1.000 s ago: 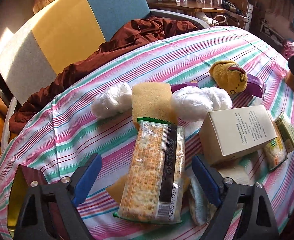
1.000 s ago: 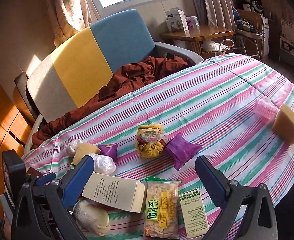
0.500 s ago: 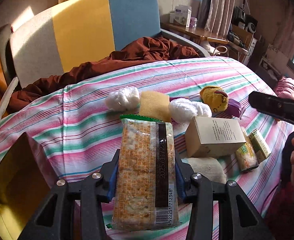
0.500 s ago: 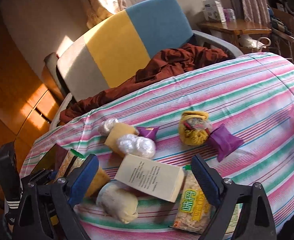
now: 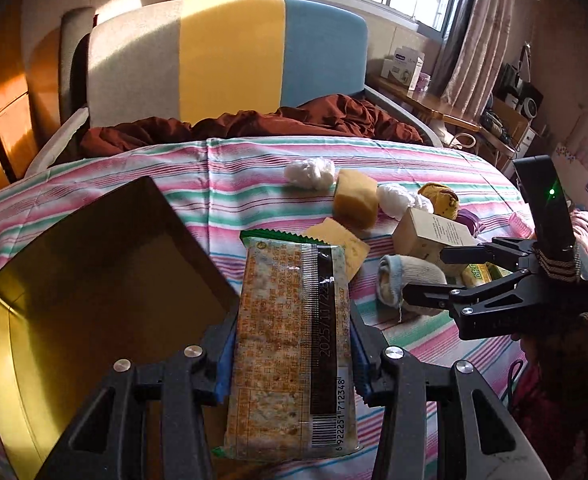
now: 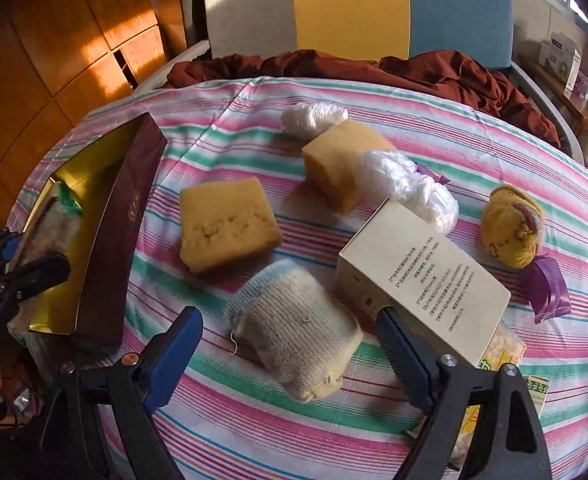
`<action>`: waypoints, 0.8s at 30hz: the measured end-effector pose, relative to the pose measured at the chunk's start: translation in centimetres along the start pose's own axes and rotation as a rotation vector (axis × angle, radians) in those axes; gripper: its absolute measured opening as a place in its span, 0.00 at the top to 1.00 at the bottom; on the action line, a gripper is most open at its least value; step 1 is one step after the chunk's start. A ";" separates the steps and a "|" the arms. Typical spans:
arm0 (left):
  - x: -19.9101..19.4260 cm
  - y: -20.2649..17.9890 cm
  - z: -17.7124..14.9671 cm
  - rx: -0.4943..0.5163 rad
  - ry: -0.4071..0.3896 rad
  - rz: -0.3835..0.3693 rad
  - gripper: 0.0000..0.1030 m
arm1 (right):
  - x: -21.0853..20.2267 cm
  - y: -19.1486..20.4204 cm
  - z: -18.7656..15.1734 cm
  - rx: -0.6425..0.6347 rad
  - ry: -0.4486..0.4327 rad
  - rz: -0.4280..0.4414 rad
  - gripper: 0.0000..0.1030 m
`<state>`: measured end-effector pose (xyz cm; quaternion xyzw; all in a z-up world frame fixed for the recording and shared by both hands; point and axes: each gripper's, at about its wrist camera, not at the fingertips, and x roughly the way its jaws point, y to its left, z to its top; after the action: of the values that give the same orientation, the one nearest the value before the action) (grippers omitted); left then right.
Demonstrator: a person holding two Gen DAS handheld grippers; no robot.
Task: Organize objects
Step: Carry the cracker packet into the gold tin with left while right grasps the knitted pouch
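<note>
A long cracker pack (image 5: 289, 340) hangs clear of the striped cloth, with my left gripper (image 5: 291, 360) shut on its sides. Just left of it lies an open maroon box with a gold lining (image 5: 93, 280). In the right wrist view the pack (image 6: 53, 224) and the left gripper (image 6: 13, 276) hover over that box (image 6: 121, 232). My right gripper (image 6: 289, 316) points down over a rolled cream sock (image 6: 302, 344). The sock lies between its blue pads, which stand wide and do not touch it. From the left wrist view the right gripper (image 5: 434, 276) is seen at the sock (image 5: 398, 280).
Beyond the sock lie two yellow sponges (image 6: 225, 228) (image 6: 342, 164), two white plastic bundles (image 6: 314, 118) (image 6: 410, 184), a cardboard carton (image 6: 426, 276), a yellow plush ball (image 6: 514, 232), a purple packet (image 6: 546, 288) and snack packets (image 6: 502, 352). A brown blanket (image 6: 354, 64) lies on the chair behind.
My left gripper closed on the cracker pack, lifted it and carried it left toward the gold-lined box. My right gripper swung left and down, from the snack packets to over the sock.
</note>
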<state>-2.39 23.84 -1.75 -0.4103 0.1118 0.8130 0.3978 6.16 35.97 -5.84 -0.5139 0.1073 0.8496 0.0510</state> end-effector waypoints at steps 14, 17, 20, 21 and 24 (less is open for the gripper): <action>-5.1 10.8 -6.8 -0.267 0.018 0.230 0.54 | 1.4 0.9 -0.6 -0.100 0.052 -0.108 0.32; -5.7 12.4 -8.3 -0.313 0.030 0.276 0.54 | 1.4 1.1 -0.6 -0.107 0.052 -0.117 0.32; -5.9 13.6 -9.3 -0.364 0.041 0.298 0.54 | 1.9 1.5 -0.5 -0.108 0.051 -0.119 0.32; -5.9 13.9 -9.5 -0.375 0.042 0.304 0.54 | 2.0 1.5 -0.5 -0.108 0.051 -0.120 0.32; -5.9 14.2 -9.8 -0.394 0.037 0.310 0.54 | 2.0 1.6 -0.5 -0.110 0.051 -0.123 0.32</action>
<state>-5.16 6.21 -5.61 -0.4725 0.0200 0.8628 0.1785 5.34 34.27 -7.57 -0.5431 0.0298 0.8361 0.0719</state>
